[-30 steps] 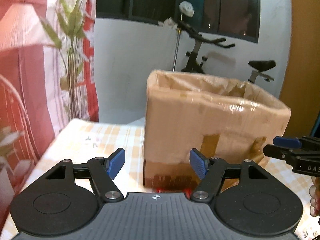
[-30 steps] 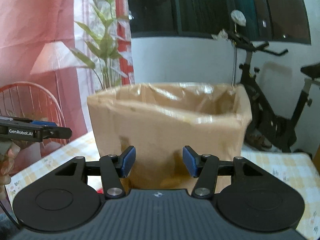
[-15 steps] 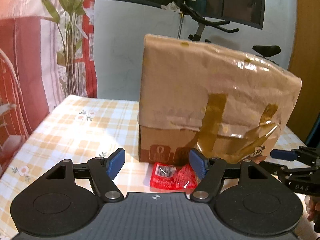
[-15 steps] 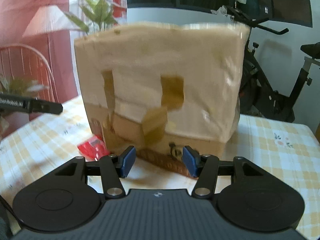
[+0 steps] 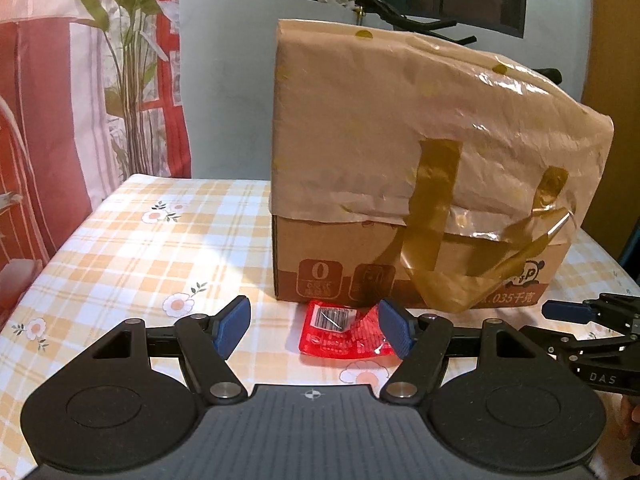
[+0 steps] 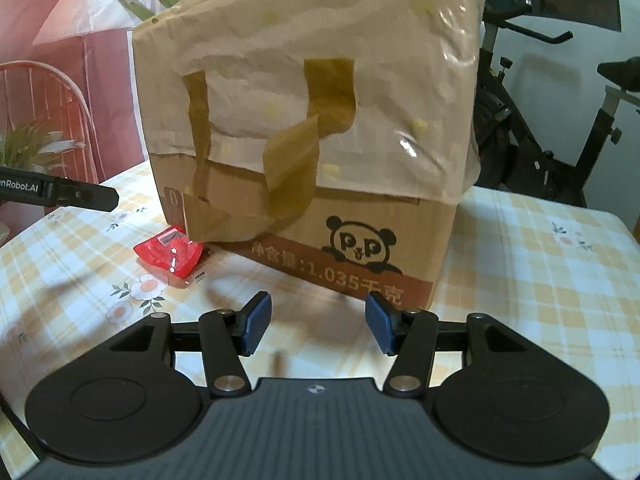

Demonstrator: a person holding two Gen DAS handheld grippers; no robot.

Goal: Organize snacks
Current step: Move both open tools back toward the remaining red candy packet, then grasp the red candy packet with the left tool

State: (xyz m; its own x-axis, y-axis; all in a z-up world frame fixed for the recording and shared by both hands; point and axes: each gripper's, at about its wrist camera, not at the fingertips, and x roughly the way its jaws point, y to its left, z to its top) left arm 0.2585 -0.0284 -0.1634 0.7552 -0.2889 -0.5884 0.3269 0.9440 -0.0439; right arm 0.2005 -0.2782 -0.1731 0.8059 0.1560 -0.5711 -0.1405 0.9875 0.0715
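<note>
Currently left gripper (image 5: 314, 330) is hanging released over the red snack packet (image 5: 344, 334), which is lying on the tablecloth (image 5: 140, 256) against the cardboard box (image 5: 400, 200). Right gripper (image 6: 316, 326) is idling, unclenched and empty. Advice: be straddling the packet's crumpled edge before pinching.

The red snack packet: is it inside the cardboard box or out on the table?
Out. The red snack packet lies flat on the checked tablecloth, against the foot of the cardboard box.
</note>
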